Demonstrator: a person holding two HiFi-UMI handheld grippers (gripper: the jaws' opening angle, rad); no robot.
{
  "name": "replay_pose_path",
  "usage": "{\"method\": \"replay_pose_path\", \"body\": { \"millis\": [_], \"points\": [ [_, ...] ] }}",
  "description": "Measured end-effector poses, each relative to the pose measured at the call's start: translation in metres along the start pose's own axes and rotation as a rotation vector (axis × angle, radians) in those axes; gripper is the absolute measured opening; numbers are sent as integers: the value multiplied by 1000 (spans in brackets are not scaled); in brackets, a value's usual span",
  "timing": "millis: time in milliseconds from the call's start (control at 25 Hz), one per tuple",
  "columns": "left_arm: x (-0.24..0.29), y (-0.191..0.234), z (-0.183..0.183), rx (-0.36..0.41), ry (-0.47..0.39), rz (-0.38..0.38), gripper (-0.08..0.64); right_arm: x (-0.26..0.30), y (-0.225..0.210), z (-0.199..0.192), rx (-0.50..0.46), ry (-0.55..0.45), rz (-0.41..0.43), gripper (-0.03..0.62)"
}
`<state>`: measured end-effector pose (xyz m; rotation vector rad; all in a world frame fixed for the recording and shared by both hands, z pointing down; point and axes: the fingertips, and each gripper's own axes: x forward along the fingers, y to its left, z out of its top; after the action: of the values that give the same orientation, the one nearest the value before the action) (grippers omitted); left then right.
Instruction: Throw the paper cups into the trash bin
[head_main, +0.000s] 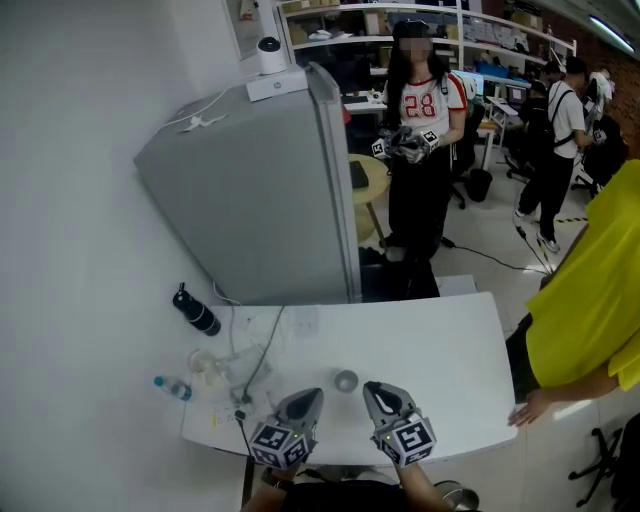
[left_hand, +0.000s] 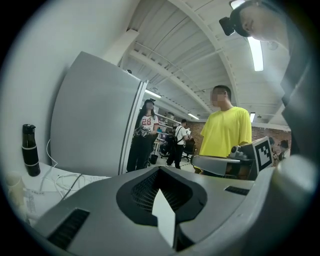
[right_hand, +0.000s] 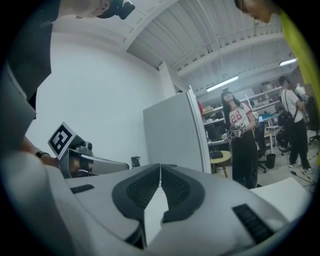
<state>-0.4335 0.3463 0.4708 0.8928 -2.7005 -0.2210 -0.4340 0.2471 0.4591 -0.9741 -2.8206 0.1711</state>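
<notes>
- The left gripper (head_main: 303, 402) and the right gripper (head_main: 381, 397) are at the bottom centre of the frame. Both have their jaws pressed together, with nothing between them.
- A small cup (head_main: 346, 380), probably the paper cup, stands on the white table (head_main: 440, 335) just above and between their tips.
- One gripper should first open wide, then close softly on the rim, since thin paper is likely to crush.
- I cannot find a trash bin for certain.
- At lower left lie a black bottle (head_main: 197, 312), a plastic bottle (head_main: 172, 388) and cables (head_main: 262, 352). At the right a person's hand (head_main: 538, 406) rests on the table edge.
</notes>
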Motion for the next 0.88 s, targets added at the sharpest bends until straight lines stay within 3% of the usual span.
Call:
{"method": "replay_pose_path", "body": {
  "millis": [280, 400, 520, 600, 760, 800, 880],
  "points": [
    [6, 18, 0, 3, 1, -1, 3, 14, 2, -37, -80, 76, 7, 111],
    [8, 31, -5, 10, 11, -7, 4, 18, 7, -60, -80, 116, 0, 202],
    [6, 39, -3, 13, 11, -4, 3, 23, 8, -92, -61, 156, -14, 251],
    [2, 43, 1, 21, 12, -11, 5, 29, 6, -117, -60, 195, -24, 322],
    [-4, 52, 9, 26, 19, 3, 5, 44, -2, -163, -54, 274, -29, 371],
    [-6, 55, 8, 28, 23, 10, 4, 48, -3, -173, -61, 294, -24, 414],
    [-12, 62, 9, 36, 26, 24, 4, 57, -6, -192, -72, 325, -20, 417]
  ]
}}
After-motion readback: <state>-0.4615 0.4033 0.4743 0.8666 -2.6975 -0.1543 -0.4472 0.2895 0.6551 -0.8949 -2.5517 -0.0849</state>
